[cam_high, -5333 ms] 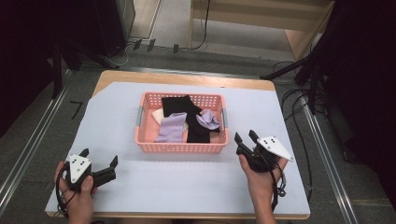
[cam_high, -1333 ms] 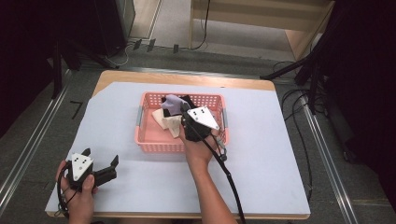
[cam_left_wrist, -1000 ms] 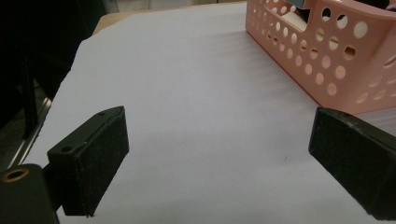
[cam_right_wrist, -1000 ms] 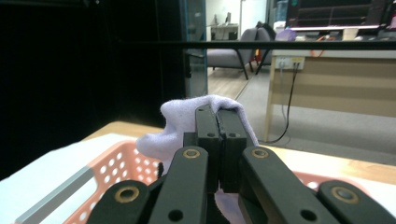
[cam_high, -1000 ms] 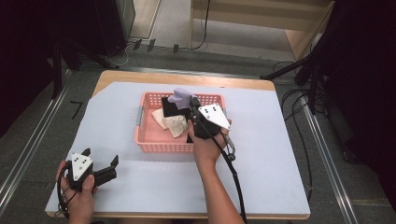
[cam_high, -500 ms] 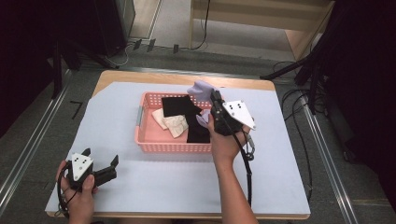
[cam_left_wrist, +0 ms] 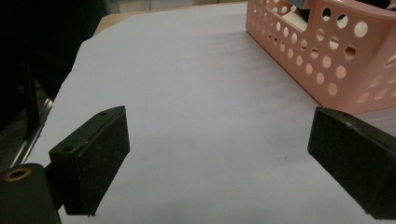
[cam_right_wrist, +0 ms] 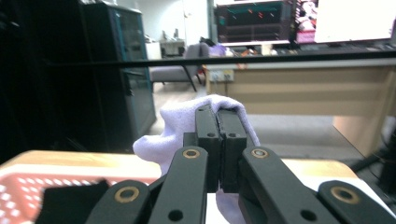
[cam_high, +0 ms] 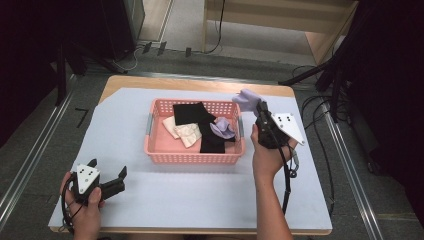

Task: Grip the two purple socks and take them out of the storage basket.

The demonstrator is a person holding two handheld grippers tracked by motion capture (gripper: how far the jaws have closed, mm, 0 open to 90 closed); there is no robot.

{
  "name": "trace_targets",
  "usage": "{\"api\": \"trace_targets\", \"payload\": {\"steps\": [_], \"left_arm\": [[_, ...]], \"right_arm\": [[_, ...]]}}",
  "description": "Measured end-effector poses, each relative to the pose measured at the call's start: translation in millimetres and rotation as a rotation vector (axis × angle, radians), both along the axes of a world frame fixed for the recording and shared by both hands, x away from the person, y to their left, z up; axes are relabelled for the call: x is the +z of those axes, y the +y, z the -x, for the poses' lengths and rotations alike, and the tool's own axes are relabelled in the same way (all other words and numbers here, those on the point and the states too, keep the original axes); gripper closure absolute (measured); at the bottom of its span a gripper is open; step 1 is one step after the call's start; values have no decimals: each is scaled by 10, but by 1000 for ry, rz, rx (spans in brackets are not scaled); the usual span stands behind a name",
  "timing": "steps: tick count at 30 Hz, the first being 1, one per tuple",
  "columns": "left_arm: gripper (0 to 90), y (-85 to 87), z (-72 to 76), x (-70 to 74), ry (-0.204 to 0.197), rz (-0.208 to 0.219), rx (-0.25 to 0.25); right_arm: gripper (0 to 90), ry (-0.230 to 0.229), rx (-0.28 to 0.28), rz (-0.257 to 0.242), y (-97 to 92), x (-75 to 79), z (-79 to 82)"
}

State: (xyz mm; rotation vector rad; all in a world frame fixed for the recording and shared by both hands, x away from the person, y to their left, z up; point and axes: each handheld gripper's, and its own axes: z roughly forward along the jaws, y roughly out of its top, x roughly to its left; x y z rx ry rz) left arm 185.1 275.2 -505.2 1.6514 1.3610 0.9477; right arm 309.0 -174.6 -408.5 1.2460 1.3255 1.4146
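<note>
Lavender cloth lifted beside the pink basket

The right gripper (cam_high: pixel 261 111) is clenched on a lavender cloth (cam_high: pixel 246 99), holding it up in the air just past the right end of the pink basket (cam_high: pixel 195 156); in the right gripper view the cloth (cam_right_wrist: pixel 187 126) drapes over the closed jaws. Black, cream and another lavender piece lie in the basket. The left gripper (cam_high: pixel 119 179) rests released near the front left of the counter (cam_high: pixel 200 195), jaws wide apart over the white cover
</note>
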Motion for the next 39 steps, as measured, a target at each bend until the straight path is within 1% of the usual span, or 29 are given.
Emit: {"api": "trace_targets", "payload": {"steps": [4,5,6,7,10,11,12,13,14,15,16,17,18,19,21,22,23,24,26,29,30,31,32,33,34,35,37,39], "left_arm": [[65,1,4,3,3,-3,-4],[65,0,4,3,3,-3,-4],[65,1,5,3,4,-4,-5],[65,0,5,3,3,-3,-4],[65,0,6,4,5,-4,-4],[65,0,6,4,4,-4,-4],[66,0,6,4,4,-4,-4],[65,1,6,3,3,-5,-5],[65,0,6,3,2,-3,-4],[65,1,7,5,4,-4,-4],[65,1,7,4,3,-3,-4],[65,2,7,4,3,-4,-4],[65,2,7,4,3,-4,-3],[65,2,7,4,2,-4,-3],[65,1,7,4,3,-3,-4],[66,1,7,4,2,-3,-3],[66,1,7,4,3,-4,-3],[66,0,7,5,5,-5,-3],[65,-1,7,5,6,-6,-3],[66,-5,7,5,6,-7,-1],[66,-5,8,5,5,-7,-1],[66,-5,7,3,3,-7,-1],[66,-5,6,3,2,-6,-1],[66,-5,6,3,3,-6,-2],[66,-4,6,3,4,-6,-2],[66,-3,5,3,4,-5,-2],[65,-1,6,4,4,-5,-4],[65,1,4,3,3,-4,-4]], "right_arm": [[899,32,-37,2,-163,-159,-13],[898,58,-57,-1,-239,-261,-27],[898,58,-57,-1,-239,-261,-27],[898,80,-66,-6,-271,-311,-29],[898,124,-91,-8,-364,-477,-47],[898,129,-96,-1,-389,-514,-53],[897,145,-101,-11,-407,-559,-55],[897,154,-105,-6,-432,-605,-59],[897,174,-109,-8,-449,-657,-60],[896,177,-113,2,-465,-688,-64],[894,195,-119,14,-501,-762,-65],[894,195,-119,14,-501,-762,-65],[854,217,-137,11,-532,-817,-62],[854,217,-137,11,-532,-817,-62],[732,226,-154,-12,-564,-841,-50],[675,222,-159,-25,-575,-835,-45],[637,215,-164,-39,-574,-813,-35],[611,199,-162,-41,-570,-795,-32],[572,175,-150,-57,-545,-728,-16],[541,143,-128,-39,-456,-612,-13],[531,134,-105,-36,-383,-550,-13],[531,134,-105,-36,-383,-550,-13],[527,126,-73,-42,-292,-488,-18],[527,126,-73,-42,-292,-488,-18],[525,128,-35,-41,-189,-440,-32],[525,128,-35,-41,-189,-440,-32],[526,124,10,-30,-61,-403,-46],[526,127,40,-17,44,-386,-62]]}}
